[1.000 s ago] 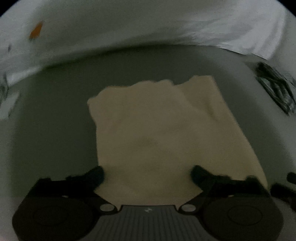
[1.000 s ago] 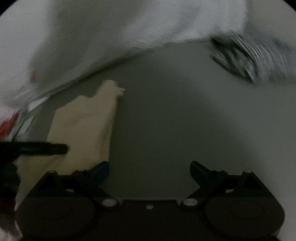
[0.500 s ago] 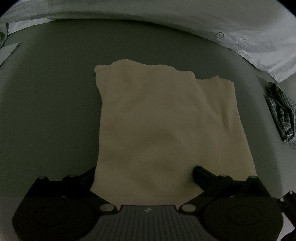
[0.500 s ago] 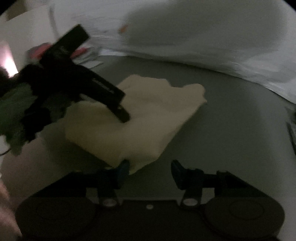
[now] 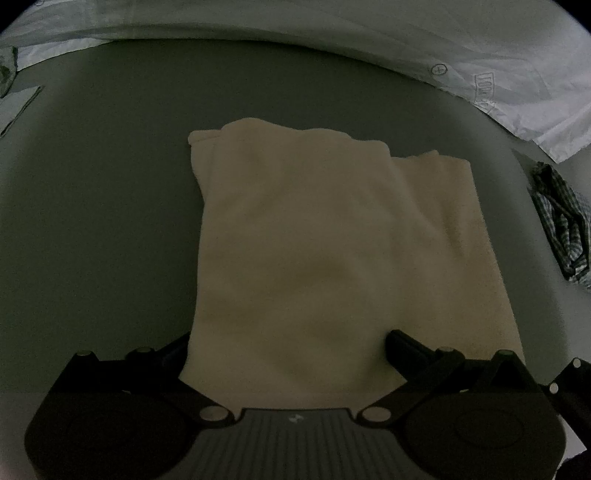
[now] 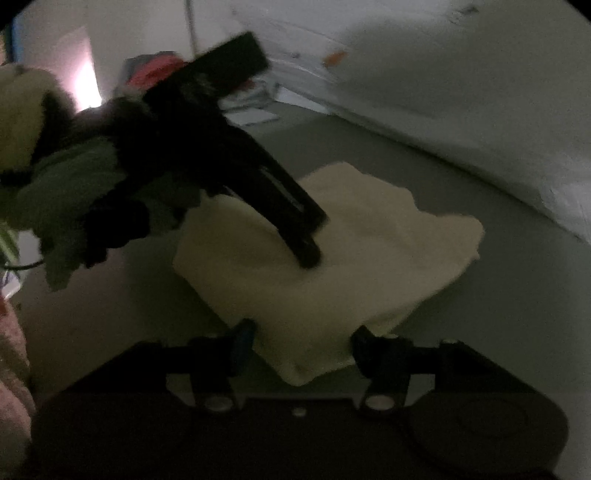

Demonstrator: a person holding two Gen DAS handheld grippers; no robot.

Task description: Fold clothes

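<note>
Here, cloth [image 5: 332, 251] between spread fingers [image 5: 400, 341].

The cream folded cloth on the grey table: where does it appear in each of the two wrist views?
Left wrist view: the cream folded cloth fills the centre, reaching down between the left gripper's fingers.
Right wrist view: it lies at centre, its near corner between the right gripper's opening fingers.
Shared landmark: the white crumpled sheet along the grey table's far edge.

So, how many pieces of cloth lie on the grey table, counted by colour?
Cream folded garment: 1
Dark checked cloth: 1
White sheet along the far edge: 1
Total: 3
</note>
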